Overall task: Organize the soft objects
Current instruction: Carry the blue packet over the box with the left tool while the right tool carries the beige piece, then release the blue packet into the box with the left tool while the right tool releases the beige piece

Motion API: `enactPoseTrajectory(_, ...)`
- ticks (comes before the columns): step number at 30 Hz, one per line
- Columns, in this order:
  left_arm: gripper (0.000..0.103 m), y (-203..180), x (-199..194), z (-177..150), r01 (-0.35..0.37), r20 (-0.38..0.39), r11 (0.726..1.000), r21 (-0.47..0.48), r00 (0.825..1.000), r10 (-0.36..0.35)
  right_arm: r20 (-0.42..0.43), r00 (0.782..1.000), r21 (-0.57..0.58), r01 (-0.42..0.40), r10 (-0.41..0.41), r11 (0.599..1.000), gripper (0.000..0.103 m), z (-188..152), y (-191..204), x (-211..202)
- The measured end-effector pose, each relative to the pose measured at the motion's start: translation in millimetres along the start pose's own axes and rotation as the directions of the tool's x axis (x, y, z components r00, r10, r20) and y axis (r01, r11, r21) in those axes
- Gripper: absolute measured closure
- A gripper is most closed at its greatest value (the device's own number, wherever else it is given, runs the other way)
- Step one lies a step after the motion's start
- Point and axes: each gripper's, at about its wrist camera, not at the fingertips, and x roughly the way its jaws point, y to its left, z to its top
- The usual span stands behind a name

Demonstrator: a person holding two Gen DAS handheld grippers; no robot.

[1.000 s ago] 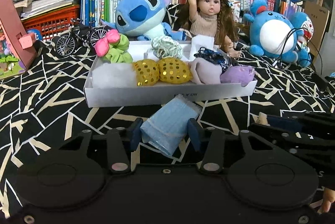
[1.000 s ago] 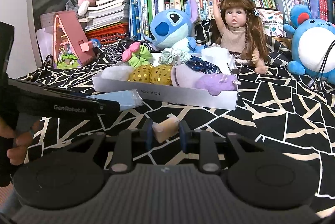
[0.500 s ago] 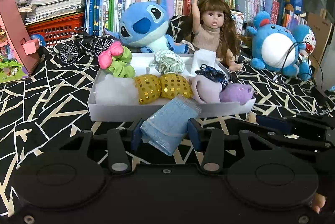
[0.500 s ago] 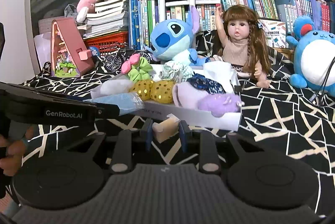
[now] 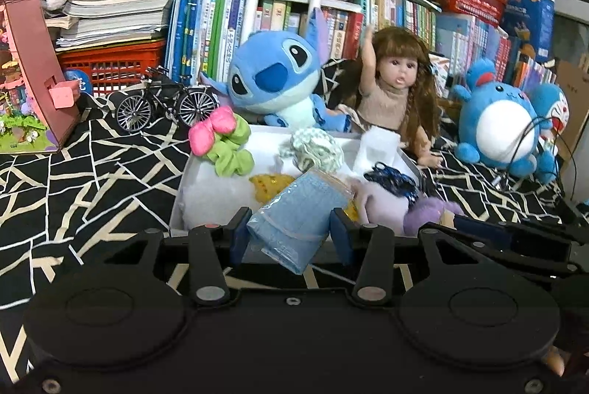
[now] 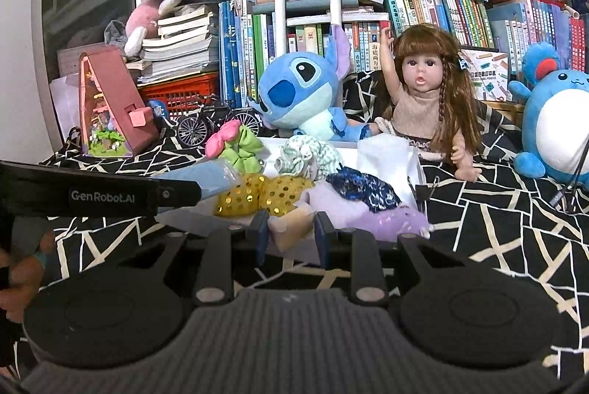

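Carry step: left gripper clamps blue packet, right gripper pinches beige sponge. Both near white box; next, lower in and release.

Both tools clamped, side by side

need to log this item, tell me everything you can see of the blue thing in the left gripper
The blue packet looks like soft pale-blue cloth folded inside clear plastic wrap. It is tilted, its upper end leaning right. The left gripper is shut on its lower half, holding it clear of the cloth, before the white box.
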Motion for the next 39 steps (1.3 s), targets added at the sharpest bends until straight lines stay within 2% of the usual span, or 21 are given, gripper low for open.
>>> enactPoseTrajectory(10, 0.059, 18, 26, 24, 0.010, 0.020, 0.998, -0.059, 1.000, -0.009, -0.020, 1.000, 0.032, -0.002, 0.002, 0.999, 0.071, 24, -6, 26)
enactPoseTrajectory(22, 0.059, 19, 68, 43, -0.053, 0.041, 0.995, -0.080, 0.998, 0.056, -0.104, 0.995, 0.153, 0.016, 0.000, 0.988, 0.071, 54, -29, 80)
enactPoseTrajectory(27, 0.059, 17, 82, 45, -0.078, 0.031, 0.994, -0.077, 0.996, 0.080, -0.133, 0.991, 0.192, 0.038, -0.012, 0.981, 0.071, 58, -37, 100)
enactPoseTrajectory(39, 0.059, 22, 103, 43, -0.114, 0.002, 0.990, -0.081, 0.993, 0.115, -0.165, 0.986, 0.200, 0.054, -0.020, 0.978, 0.071, 59, -38, 123)
